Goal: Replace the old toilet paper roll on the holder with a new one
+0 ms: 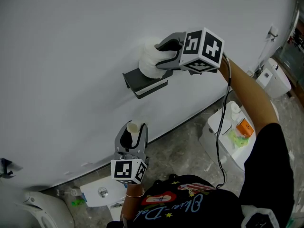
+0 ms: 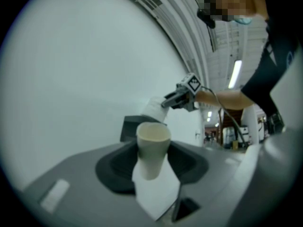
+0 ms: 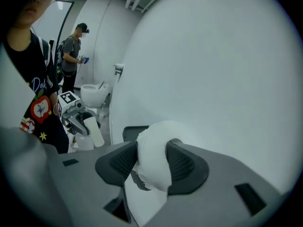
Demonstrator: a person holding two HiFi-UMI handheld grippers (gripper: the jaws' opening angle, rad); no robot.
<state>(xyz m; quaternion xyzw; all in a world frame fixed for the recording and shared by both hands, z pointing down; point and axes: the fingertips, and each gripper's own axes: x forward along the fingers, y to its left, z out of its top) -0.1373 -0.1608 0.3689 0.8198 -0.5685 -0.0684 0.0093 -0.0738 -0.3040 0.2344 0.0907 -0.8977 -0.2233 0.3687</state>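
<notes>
Pinching the toilet paper roll at the holder: your right gripper. Your left gripper clamps the cardboard tube.

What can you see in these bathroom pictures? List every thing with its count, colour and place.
holder: one, dark grey, on the wall
toilet paper roll: one, white, at the holder
cardboard tube: one, cream, below the holder
toilets: two, white, floor, far right and lower left
box: one, white, floor at right, small items inside
right gripper: one, grey, shut on the toilet paper roll
left gripper: one, grey, shut on the cardboard tube
</notes>
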